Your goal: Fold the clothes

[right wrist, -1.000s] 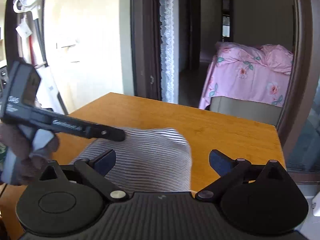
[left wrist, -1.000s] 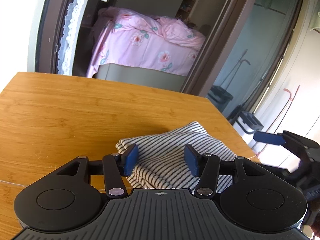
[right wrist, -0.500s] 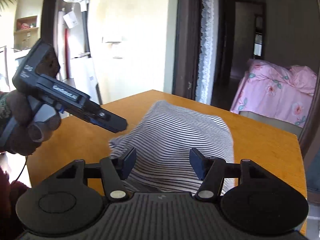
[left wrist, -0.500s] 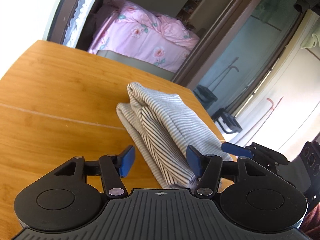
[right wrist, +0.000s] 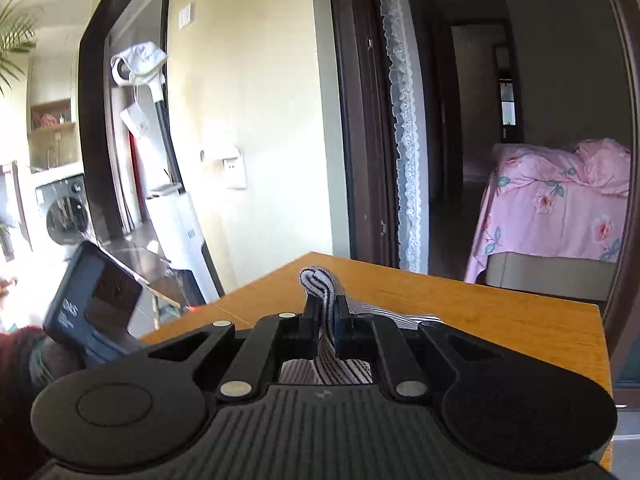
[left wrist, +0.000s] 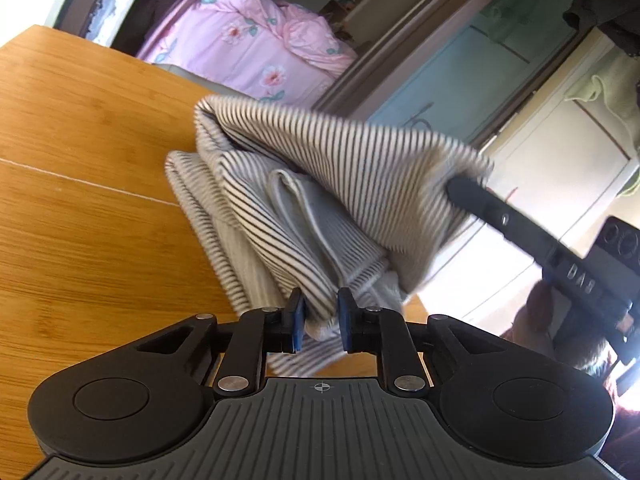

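A grey-and-black striped garment [left wrist: 320,168] lies folded in several layers on the wooden table [left wrist: 80,200]. My left gripper [left wrist: 320,308] is closing on the near edge of its lower layers, and the blue pads press the cloth. In the left wrist view my right gripper [left wrist: 468,192] comes in from the right and holds the top layer up off the pile like a tent. In the right wrist view my right gripper [right wrist: 324,312] is closing on a bunched fold of the striped garment [right wrist: 318,280], pinched between its pads.
The table's far edge [right wrist: 500,312] and right corner are close behind the cloth. A bed with a pink floral cover [right wrist: 560,200] stands beyond a dark door frame with a lace curtain [right wrist: 404,140]. A washing machine [right wrist: 64,216] stands far left.
Both grippers were open around the garment and are now shut on it. The right one has risen and pulled the top layer up. The left one has moved in to the near edge.
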Action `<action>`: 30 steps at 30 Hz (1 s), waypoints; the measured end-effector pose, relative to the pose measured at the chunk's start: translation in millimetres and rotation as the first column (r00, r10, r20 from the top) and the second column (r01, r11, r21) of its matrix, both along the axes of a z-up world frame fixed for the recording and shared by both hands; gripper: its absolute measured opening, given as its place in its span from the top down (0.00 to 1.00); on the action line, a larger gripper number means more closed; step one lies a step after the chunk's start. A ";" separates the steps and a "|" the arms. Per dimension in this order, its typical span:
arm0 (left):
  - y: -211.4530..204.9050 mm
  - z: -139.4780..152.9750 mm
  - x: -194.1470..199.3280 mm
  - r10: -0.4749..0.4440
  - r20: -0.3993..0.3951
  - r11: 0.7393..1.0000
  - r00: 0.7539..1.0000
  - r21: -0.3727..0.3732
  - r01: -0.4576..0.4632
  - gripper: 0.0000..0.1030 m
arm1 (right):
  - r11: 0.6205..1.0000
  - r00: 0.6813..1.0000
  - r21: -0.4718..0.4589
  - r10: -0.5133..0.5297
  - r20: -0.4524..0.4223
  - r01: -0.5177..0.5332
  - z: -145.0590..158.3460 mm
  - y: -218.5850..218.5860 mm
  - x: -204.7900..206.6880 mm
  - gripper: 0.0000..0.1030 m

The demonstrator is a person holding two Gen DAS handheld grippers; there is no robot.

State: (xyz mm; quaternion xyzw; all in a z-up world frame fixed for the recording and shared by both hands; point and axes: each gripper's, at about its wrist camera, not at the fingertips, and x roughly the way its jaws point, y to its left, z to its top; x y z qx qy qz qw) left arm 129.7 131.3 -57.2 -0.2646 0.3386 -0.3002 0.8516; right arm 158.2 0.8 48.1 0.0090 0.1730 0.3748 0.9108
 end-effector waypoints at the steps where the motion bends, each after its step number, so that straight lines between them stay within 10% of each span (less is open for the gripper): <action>1: -5.8 -1.0 0.3 -0.012 0.005 1.000 1.000 0.001 0.012 0.82 | 1.000 0.999 0.000 0.030 -0.026 -0.030 -1.7 4.8 2.0 0.93; 9: 3.2 -20.4 -2.5 -0.022 -0.059 0.999 0.998 0.022 0.023 0.80 | 0.985 0.979 -0.142 0.071 -0.189 -0.099 -71.1 28.3 -7.5 0.93; 13: 21.8 -11.8 -13.3 0.005 -0.042 0.996 0.999 0.094 -0.001 0.50 | 0.964 0.987 -0.237 0.090 -0.130 -0.119 -78.9 39.2 -19.0 0.92; 19: 54.0 24.4 -15.8 0.136 0.041 0.988 0.990 0.065 -0.139 0.49 | 0.912 0.990 -0.384 0.139 -0.037 -0.143 -91.1 61.9 -42.6 0.91; 30: 2.3 17.8 24.9 0.038 0.072 0.998 0.997 0.050 -0.042 0.59 | 0.912 0.992 -0.398 0.124 0.027 -0.103 -79.5 54.3 -57.8 0.76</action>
